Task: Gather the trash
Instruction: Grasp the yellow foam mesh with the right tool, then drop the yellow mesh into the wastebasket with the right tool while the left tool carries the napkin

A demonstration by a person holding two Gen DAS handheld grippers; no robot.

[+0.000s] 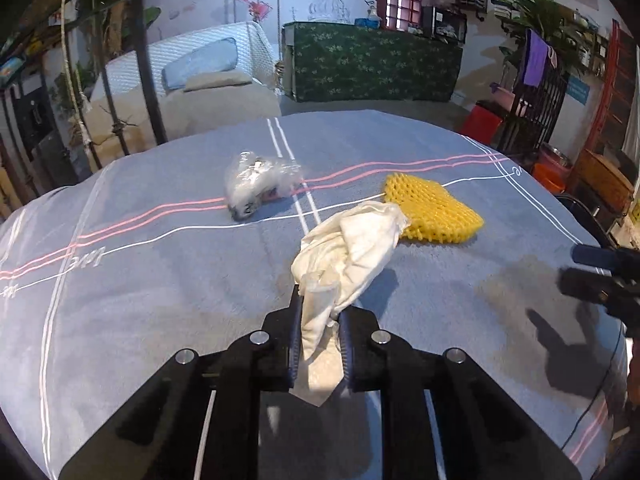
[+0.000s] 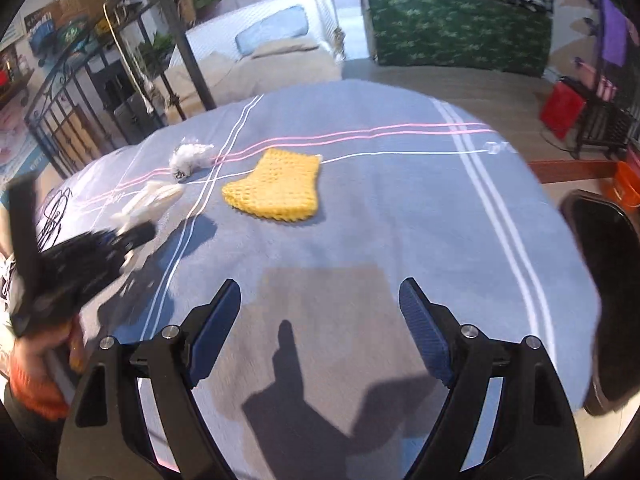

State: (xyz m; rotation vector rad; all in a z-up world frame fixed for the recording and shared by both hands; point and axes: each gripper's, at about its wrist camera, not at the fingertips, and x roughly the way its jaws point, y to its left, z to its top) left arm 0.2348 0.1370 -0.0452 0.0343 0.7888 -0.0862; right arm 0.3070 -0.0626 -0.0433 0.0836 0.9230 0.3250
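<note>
My left gripper (image 1: 319, 312) is shut on a crumpled white tissue (image 1: 352, 252) and holds it just above the blue cloth-covered table (image 1: 160, 280). The tissue also shows in the right wrist view (image 2: 146, 202), held by the left gripper (image 2: 132, 236). A yellow foam net (image 1: 432, 208) lies flat to the right of the tissue; it also shows in the right wrist view (image 2: 280, 188). A crumpled clear plastic wrapper (image 1: 256, 182) lies farther back left, also in the right wrist view (image 2: 190, 156). My right gripper (image 2: 320, 300) is open and empty over the near table; it shows at the right edge of the left wrist view (image 1: 600, 276).
A black bin (image 2: 604, 300) stands at the table's right edge. Beyond the table are a white bed (image 1: 208, 68), a green patterned counter (image 1: 376, 64), a black metal post (image 1: 148, 60), a red bin (image 1: 482, 124) and an orange tub (image 2: 624, 188).
</note>
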